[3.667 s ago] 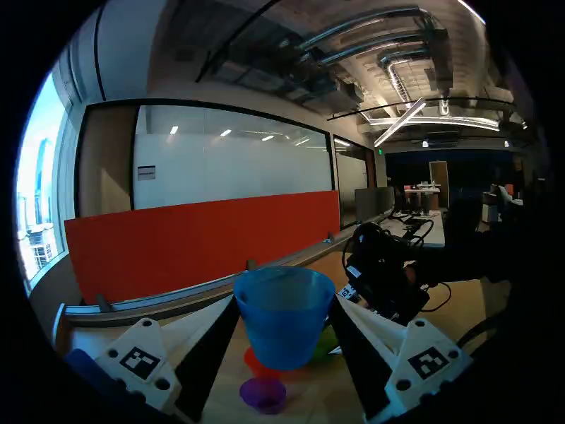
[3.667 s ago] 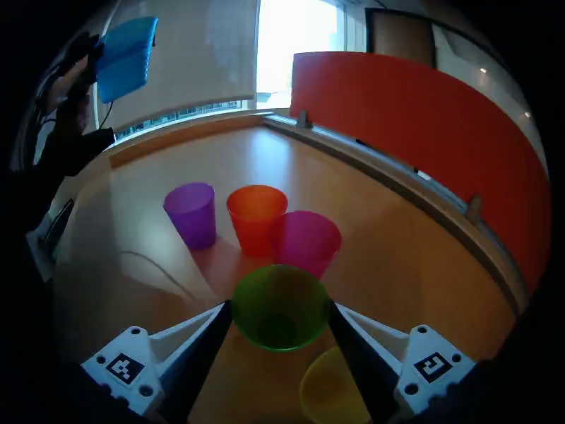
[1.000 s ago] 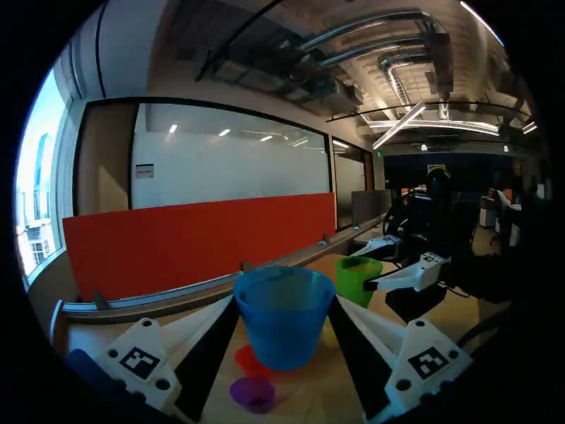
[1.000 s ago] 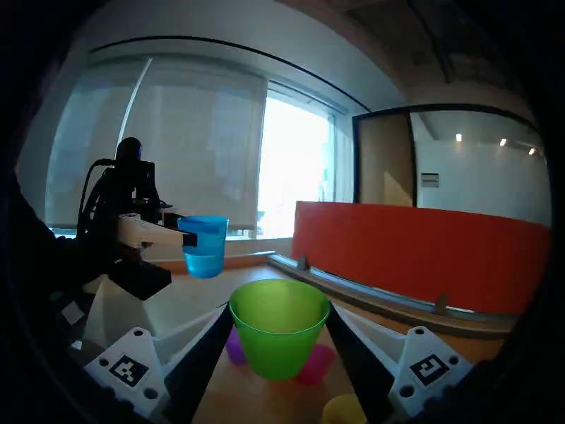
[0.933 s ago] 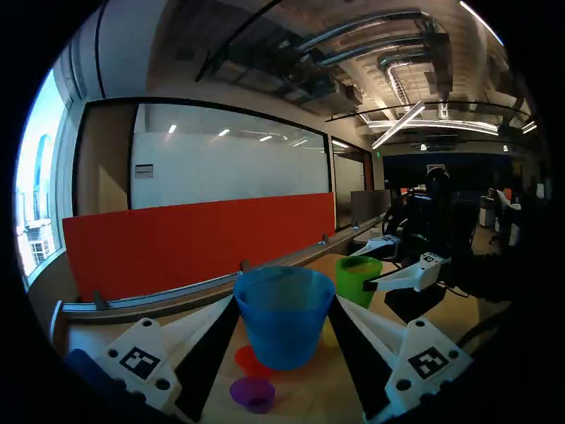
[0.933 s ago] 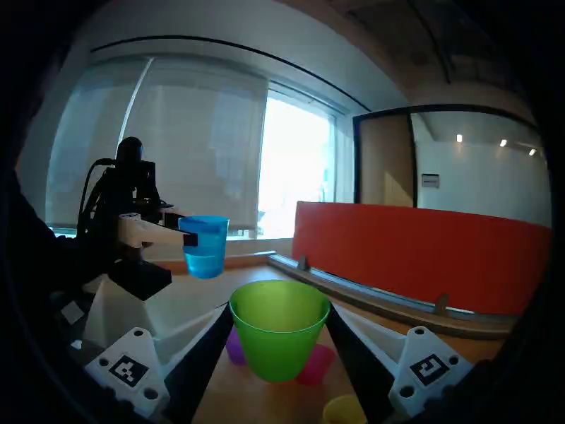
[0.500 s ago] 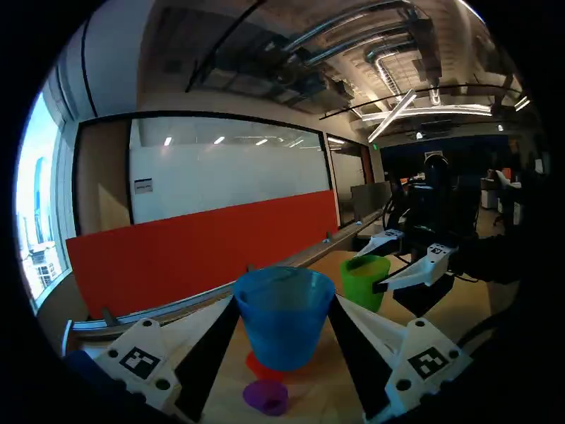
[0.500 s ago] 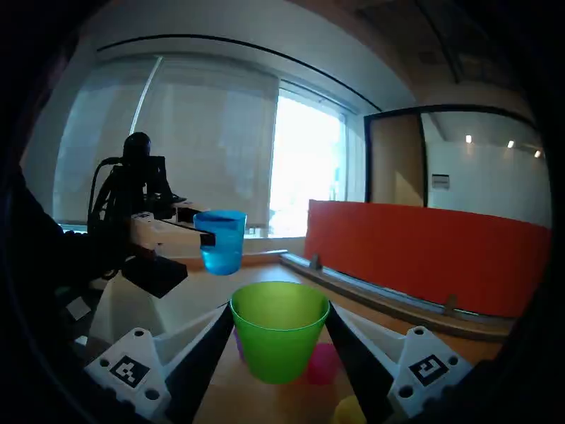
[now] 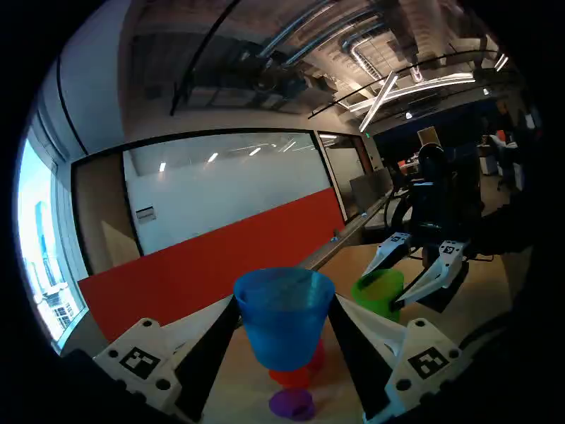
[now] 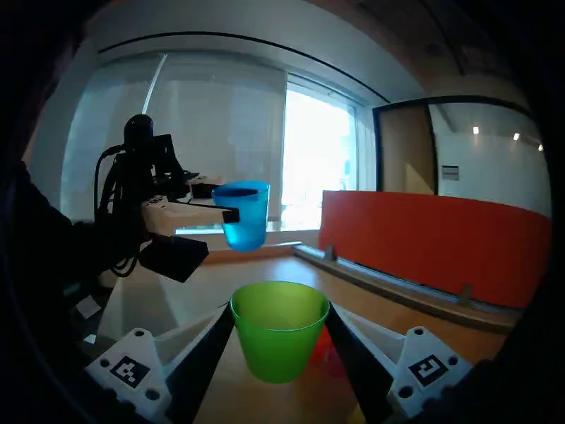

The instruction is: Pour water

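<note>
Closest to the lens in the left gripper view, the left gripper (image 9: 284,311) is closed partway, both fingers pressed against the sides of a blue cup (image 9: 284,332) that it holds upright above the table (image 9: 349,265). Whether this cup holds water cannot be told. Just below and behind it, an orange cup (image 9: 302,367) and a purple cup (image 9: 292,404) stand on the wood. Farther off to the right in this view, the right gripper (image 9: 383,288) clamps a green cup (image 9: 374,295), lower than the blue one and apart from it, with a dark sleeve (image 9: 505,230) behind. The right gripper view gives that grip up close: both fingers squeeze the green cup's sides, its mouth facing up, and a reddish cup (image 10: 332,357) sits on the table just behind it. Beyond, up and to the left, the blue cup hangs between the left gripper's fingers, higher than the green rim and not touching it. At the back a red panel (image 10: 438,237) runs along the table's far edge, and a bright window (image 10: 318,162) stands beyond that.
</note>
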{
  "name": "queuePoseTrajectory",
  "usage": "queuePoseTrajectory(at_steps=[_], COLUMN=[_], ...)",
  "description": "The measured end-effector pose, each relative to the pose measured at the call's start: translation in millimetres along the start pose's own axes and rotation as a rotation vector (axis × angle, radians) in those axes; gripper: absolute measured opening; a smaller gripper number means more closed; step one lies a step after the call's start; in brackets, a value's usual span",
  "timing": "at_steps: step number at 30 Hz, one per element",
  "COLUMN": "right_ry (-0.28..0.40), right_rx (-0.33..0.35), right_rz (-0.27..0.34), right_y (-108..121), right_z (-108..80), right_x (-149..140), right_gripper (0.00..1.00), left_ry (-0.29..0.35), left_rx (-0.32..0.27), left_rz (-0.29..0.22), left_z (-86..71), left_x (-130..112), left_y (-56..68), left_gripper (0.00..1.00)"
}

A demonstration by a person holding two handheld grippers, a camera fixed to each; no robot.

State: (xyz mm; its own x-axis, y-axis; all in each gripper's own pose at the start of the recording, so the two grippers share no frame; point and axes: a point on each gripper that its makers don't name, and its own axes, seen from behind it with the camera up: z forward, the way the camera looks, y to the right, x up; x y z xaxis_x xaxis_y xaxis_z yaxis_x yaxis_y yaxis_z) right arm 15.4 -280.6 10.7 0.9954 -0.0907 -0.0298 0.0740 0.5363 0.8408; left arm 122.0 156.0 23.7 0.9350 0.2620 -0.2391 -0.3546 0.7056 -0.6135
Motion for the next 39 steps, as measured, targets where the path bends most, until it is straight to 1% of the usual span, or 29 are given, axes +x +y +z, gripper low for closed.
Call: queuePoseTrajectory(at_steps=[5,13,23,32,39], right_ry=[-0.01,-0.017,-0.019,-0.018,-0.017], right_rx=[0.01,0.033,0.058,0.076,0.085], right_rz=[0.01,0.019,0.022,0.028,0.032], right_y=[-5,-14,-24,-31,-33], right_z=[1.1,3.7,6.1,9.0,10.8], right_x=[-8,-12,-15,-17,-20], right_gripper=[0.92,0.92,0.92,0.92,0.92], left_ry=[-0.004,0.002,0.013,0.017,0.018], left_rx=[0.011,0.019,0.034,0.033,0.027], left_rz=[0.067,0.156,0.293,0.38,0.464], left_z=[0.6,2.1,4.6,5.6,6.3], left_x=[5,12,26,34,36], left_y=[-1.6,0.5,0.5,3.8,10.0], left_gripper=[0.85,0.85,0.85,0.85,0.85])
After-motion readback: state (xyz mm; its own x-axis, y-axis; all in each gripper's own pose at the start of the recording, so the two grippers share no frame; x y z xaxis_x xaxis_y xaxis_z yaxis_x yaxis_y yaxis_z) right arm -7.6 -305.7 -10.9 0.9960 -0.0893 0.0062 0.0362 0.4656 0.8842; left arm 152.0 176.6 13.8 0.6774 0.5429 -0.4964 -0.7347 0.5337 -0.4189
